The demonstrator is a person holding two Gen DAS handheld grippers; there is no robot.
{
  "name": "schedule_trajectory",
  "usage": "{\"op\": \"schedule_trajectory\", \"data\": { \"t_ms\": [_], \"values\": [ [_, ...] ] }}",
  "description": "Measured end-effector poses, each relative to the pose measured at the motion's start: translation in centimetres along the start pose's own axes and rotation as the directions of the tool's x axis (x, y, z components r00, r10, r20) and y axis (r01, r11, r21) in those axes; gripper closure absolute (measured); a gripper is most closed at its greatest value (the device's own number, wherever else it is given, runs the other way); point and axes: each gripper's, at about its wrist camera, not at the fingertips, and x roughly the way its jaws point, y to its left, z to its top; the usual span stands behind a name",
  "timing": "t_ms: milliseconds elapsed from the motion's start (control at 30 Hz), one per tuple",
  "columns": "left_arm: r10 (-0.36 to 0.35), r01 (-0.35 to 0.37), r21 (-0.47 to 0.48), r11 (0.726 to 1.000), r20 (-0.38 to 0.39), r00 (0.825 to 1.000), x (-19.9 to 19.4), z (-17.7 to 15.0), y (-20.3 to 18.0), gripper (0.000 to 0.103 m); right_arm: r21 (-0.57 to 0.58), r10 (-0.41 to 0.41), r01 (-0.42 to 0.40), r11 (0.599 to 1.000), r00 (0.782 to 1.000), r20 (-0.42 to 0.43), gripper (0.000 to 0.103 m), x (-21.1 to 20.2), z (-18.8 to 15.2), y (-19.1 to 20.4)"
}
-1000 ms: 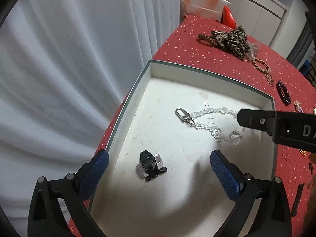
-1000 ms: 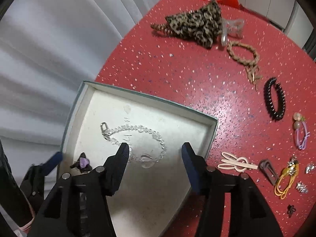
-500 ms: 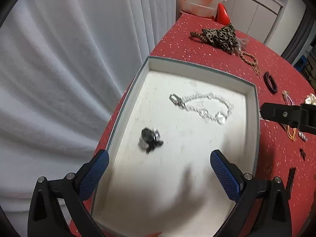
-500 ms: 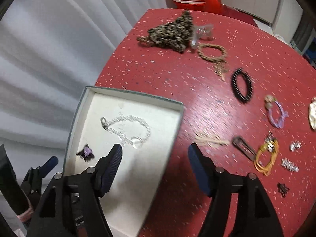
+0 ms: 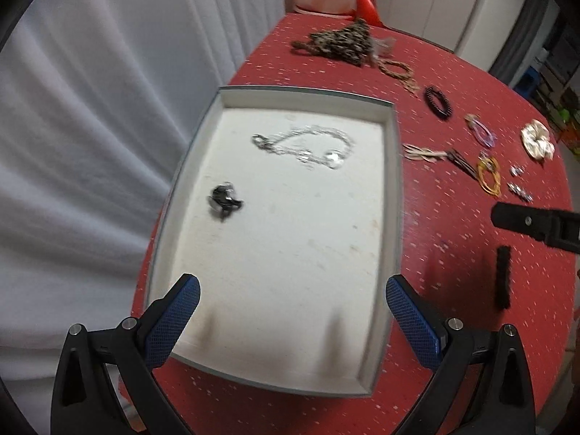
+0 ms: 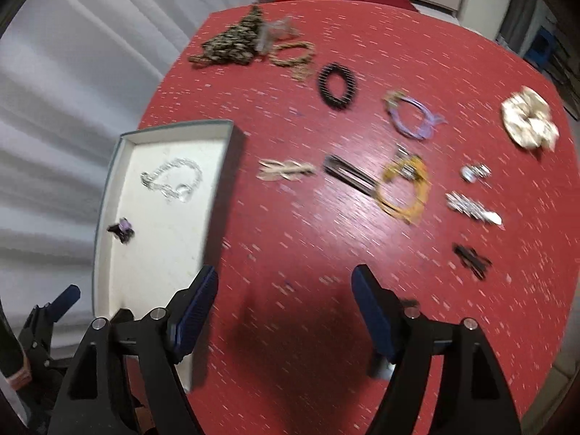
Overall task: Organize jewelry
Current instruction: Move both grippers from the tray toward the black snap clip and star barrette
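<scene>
Both grippers' fingers were spread and empty: right gripper (image 6: 284, 291) over bare red table (image 6: 326, 253), left gripper (image 5: 291, 299) above the tray (image 5: 393, 195). Silver chain bracelet (image 5: 308, 143) lay inside; loose clips risked skidding under a hasty pinch.

Shallow white rectangular box with grey rim (image 5: 397, 188) on red speckled worktop (image 6: 290, 239), silver chain bracelet (image 5: 308, 143) and small black-and-purple clip (image 6: 122, 229) lying inside, apart, black coil hair tie (image 6: 337, 86), purple cord bracelet (image 6: 411, 117), yellow elastic loop (image 6: 404, 190), cream scrunchie (image 6: 529, 121) spread loose on worktop beside box
</scene>
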Motion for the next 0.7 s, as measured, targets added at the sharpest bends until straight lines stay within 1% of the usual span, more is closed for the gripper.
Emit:
{"op": "schedule_trajectory", "data": {
  "t_ms": [133,333,533,700],
  "values": [
    [-0.014,0.014,0.053,0.999,-0.005,1.000,-0.7,0.0,-2.1,0.000,0.042,-0.026,0.026,0.999,1.000,-0.002,0.024,-1.2,-1.7,-2.7],
    [-0.070,0.070,0.112,0.991,-0.005,0.998,-1.5,1.2,-5.9,0.000,0.144,-0.068,0.067,0.987,0.998,0.000,0.024,-2.9,-3.6,-7.9],
    [-0.132,0.135,0.138,0.981,-0.028,0.991,-1.2,2.5,-10.2,0.000,0.220,-0.105,0.102,0.970,0.995,0.002,0.024,-3.9,-4.6,-12.6],
    [-0.161,0.168,0.158,0.973,-0.054,0.985,-0.3,2.6,-13.3,0.000,0.243,-0.121,0.118,0.963,0.993,-0.004,0.024,-3.9,-4.9,-14.9]
  ]
}}
